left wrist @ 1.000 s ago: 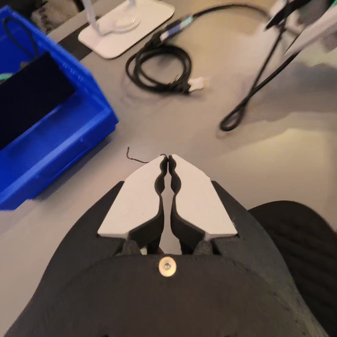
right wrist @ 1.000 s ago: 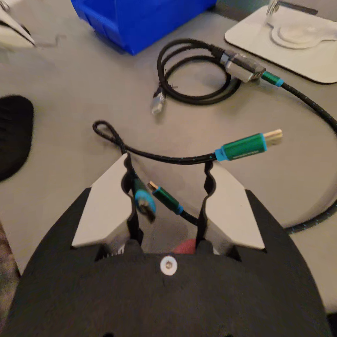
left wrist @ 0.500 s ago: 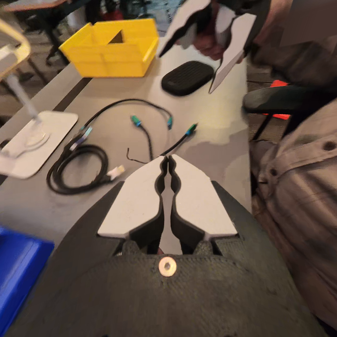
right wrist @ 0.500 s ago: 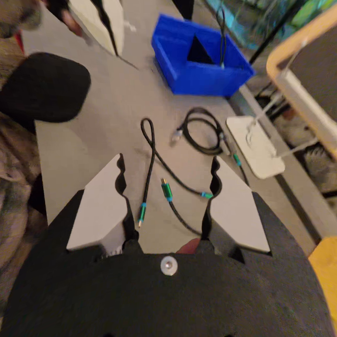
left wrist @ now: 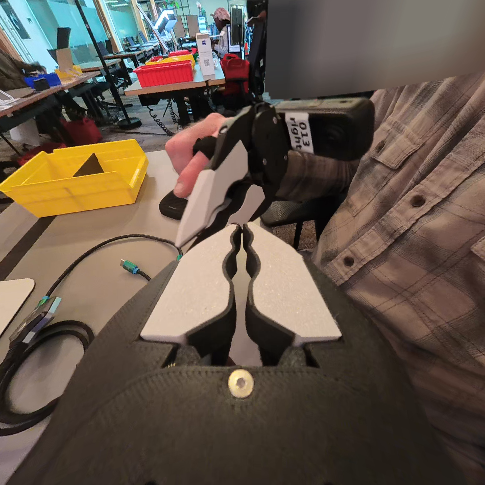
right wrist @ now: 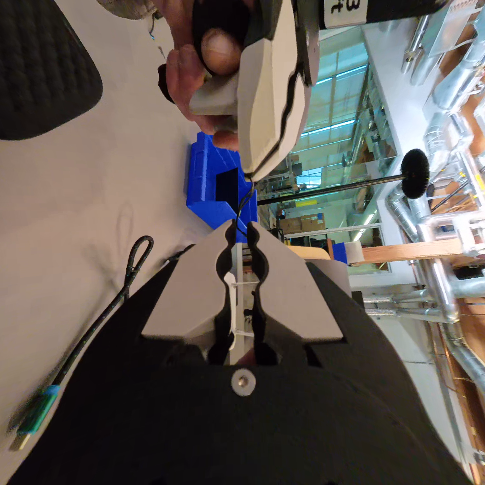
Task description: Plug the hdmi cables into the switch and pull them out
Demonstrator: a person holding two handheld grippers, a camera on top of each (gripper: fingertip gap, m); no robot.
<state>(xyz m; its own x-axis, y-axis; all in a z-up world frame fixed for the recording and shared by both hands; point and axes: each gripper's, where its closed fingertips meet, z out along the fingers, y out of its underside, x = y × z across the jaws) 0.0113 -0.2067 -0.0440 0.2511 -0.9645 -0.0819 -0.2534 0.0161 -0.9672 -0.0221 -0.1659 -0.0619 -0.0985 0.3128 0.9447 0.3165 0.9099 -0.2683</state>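
Left wrist view: your left tool (left wrist: 241,229) is up off the table (left wrist: 99,288), jaws pressed together on a thin black wire. A green HDMI plug (left wrist: 128,266) lies free to the left. The switch (left wrist: 34,320) sits near left, blurred, and looks to have one cable in it.

Right wrist view: your right tool (right wrist: 240,225) has only a narrow gap, and the wire (right wrist: 242,204) runs into it. Another HDMI plug (right wrist: 34,417) lies near left.

Neither tool holds a cable, so this looks like a side step. Next: drop the wire, open wide and go down to a plug.

A pale grey table (left wrist: 78,236) carries it all: a yellow bin (left wrist: 73,178) at the far end, a black ribbed pad (left wrist: 170,207) beside it. Nearer, braided HDMI cables (left wrist: 105,244) with green plugs sprawl loose, a coiled black cable (left wrist: 39,367) and a white base plate (left wrist: 13,296) at the left. The right wrist view adds a blue bin (right wrist: 210,183) on the same top.
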